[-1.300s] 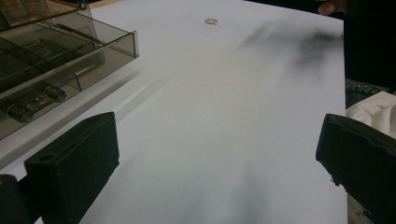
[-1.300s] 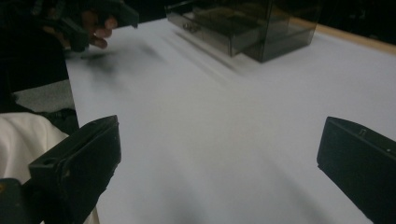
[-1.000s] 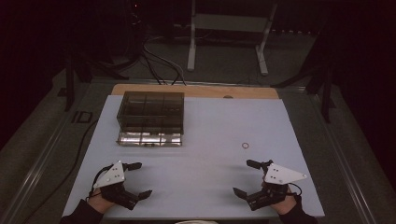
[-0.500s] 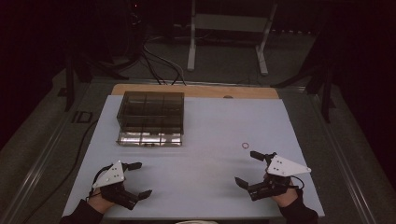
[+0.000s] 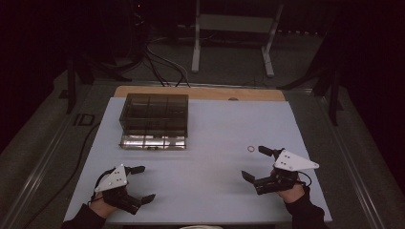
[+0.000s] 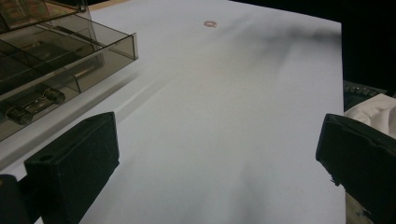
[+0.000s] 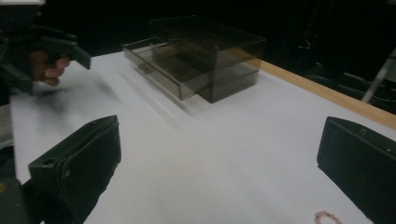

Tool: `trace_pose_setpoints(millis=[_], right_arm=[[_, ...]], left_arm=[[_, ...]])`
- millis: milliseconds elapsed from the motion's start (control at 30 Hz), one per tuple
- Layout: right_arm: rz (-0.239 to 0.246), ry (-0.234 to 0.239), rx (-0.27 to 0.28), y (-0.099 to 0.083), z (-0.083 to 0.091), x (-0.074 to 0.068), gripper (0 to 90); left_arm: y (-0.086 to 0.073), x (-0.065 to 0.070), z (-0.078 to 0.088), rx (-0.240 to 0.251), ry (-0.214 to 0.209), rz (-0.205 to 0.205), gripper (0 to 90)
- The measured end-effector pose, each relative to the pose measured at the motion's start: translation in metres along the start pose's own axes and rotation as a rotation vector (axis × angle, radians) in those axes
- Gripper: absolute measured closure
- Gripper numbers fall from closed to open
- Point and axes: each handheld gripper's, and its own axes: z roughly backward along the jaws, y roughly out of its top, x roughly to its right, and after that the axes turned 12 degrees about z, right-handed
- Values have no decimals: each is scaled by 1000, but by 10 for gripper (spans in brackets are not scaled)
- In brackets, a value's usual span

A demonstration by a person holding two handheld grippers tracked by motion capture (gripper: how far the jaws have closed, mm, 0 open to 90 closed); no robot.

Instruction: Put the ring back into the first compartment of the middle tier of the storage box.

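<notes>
A smoky clear drawer box (image 5: 154,114) stands at the back left of the white mat (image 5: 210,124), its bottom drawer (image 5: 153,142) pulled out toward me. A small ring (image 5: 250,149) lies on the mat right of centre. My right gripper (image 5: 253,162) is open just near of the ring, which sits close to its far fingertip. My left gripper (image 5: 145,182) is open near the front left edge, with nothing between its jaws. In the left gripper view the box (image 6: 46,56) is at left and the ring (image 6: 210,23) far off. The right gripper view has the ring (image 7: 325,216) by the right jaw.
A wooden strip (image 5: 200,92) borders the mat at the back. A cable (image 5: 86,143) runs along the left side of the table. Metal stand legs (image 5: 229,43) are on the floor beyond. Small metal parts (image 6: 32,105) lie in the open drawer.
My right gripper has moved forward toward the ring, staying open. The left gripper and the box have not moved.
</notes>
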Motion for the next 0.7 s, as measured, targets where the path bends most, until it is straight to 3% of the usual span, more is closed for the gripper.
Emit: trace_pose_setpoints(millis=[700], right_arm=[[-35, -91, -35, -6, -7, 26, 0]], left_arm=[[0, -1, 0, 6, 7, 3, 9]])
